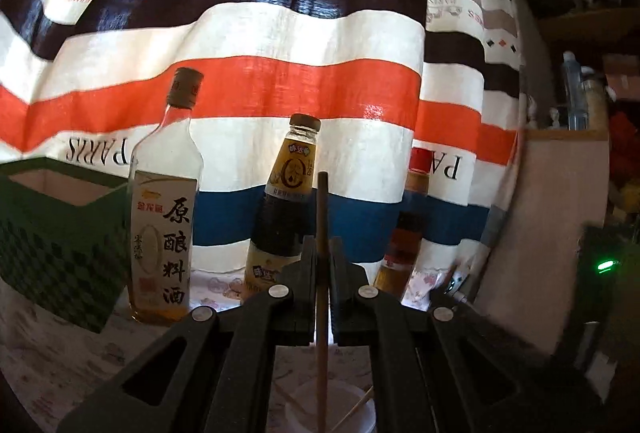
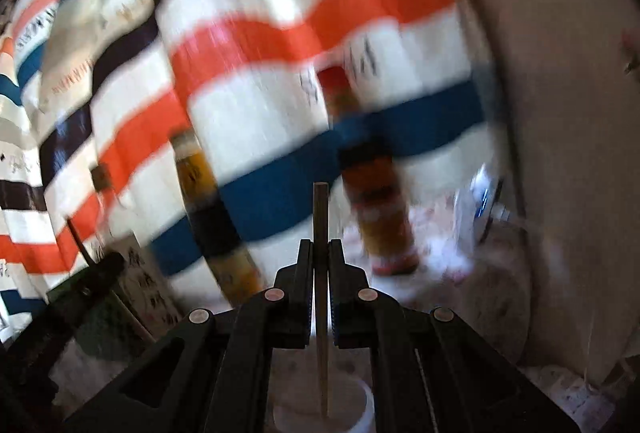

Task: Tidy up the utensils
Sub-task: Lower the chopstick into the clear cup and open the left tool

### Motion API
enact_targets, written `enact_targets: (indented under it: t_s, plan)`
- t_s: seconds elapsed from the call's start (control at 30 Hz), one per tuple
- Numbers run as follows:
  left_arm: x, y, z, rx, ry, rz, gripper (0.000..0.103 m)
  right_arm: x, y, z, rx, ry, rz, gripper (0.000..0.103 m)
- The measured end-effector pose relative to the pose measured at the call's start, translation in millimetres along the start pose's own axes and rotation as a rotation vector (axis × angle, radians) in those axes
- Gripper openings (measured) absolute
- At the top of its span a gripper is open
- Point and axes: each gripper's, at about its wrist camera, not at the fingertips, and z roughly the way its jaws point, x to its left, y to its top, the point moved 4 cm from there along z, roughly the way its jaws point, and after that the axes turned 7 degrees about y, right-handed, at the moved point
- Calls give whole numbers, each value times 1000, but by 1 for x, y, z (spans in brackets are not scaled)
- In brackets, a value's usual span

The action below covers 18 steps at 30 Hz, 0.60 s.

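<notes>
1. Left black two-finger tool (image 1: pixel 322 253) is pinching a slim brown wooden chopstick (image 1: pixel 322 217), held upright, its blunt end poking above the fingertips.
2. Below that grip, the stick's thin end runs down over a white round plastic cup (image 1: pixel 304 409) near the bottom edge of the left view; pale sticks lean inside the cup.
3. Ahead on the pale patterned surface (image 1: pixel 52 361): a clear glass bottle with a white Chinese-character label (image 1: pixel 164 225), a dark sauce bottle with a yellow label (image 1: pixel 282 209), and a red-capped amber bottle (image 1: pixel 404 229) partly behind the tool.
4. A dark green lattice-sided plastic basket (image 1: pixel 60 233) sits on the left, just beside the clear bottle.
5. Right black two-finger tool (image 2: pixel 320 253) is also clamped on a second brown wooden chopstick (image 2: pixel 320 209), upright.
6. Its point hangs over a white round cup (image 2: pixel 356 413); the right view is heavily blurred.
7. A striped orange, blue, black and white cloth (image 1: pixel 280 45) hangs behind everything.
</notes>
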Motion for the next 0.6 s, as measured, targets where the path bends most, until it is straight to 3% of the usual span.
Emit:
enact_targets:
  t_s: [0.07, 0.23, 0.4, 0.6]
  plan:
    - [0, 0, 0, -4, -2, -13, 4, -6, -5, 14, 91, 23, 13, 8]
    - [-6, 6, -1, -36, 29, 17, 4, -19, -15, 29, 188, 31, 51, 8]
    - [-18, -12, 8, -44, 74, 111, 4, -22, -22, 39, 278, 25, 12, 8]
    - [-9, -15, 8, -58, 79, 51, 5, -24, -30, 44, 346, 47, 43, 8]
